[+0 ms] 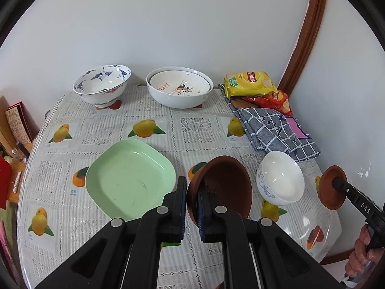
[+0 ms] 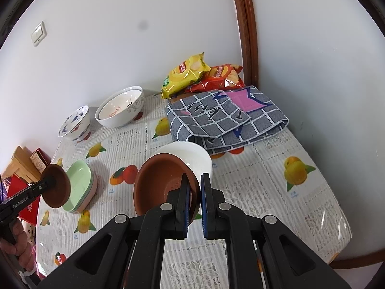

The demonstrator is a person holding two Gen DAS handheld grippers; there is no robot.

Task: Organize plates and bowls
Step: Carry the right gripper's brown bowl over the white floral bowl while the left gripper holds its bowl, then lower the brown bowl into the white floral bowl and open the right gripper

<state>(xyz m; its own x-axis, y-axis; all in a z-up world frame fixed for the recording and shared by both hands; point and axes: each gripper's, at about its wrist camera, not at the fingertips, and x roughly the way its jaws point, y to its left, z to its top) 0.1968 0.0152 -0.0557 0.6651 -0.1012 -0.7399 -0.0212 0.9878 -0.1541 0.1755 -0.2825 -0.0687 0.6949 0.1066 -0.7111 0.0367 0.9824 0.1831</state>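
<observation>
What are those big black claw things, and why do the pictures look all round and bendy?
Those claws are two grabbers, and a person holds one in each hand like tongs. A little camera sits on each grabber and looks out along its two fingers; its wide lens bends the picture. One picture comes from the left gripper, the other from the right gripper. Each gripper is shut on the rim of its own small brown bowl, lifted off the table. On the fruit-print tablecloth you can see stacked green plates, a white bowl, a blue-patterned bowl, a big white bowl with a smaller one inside, two snack bags and a folded grey cloth.
</observation>
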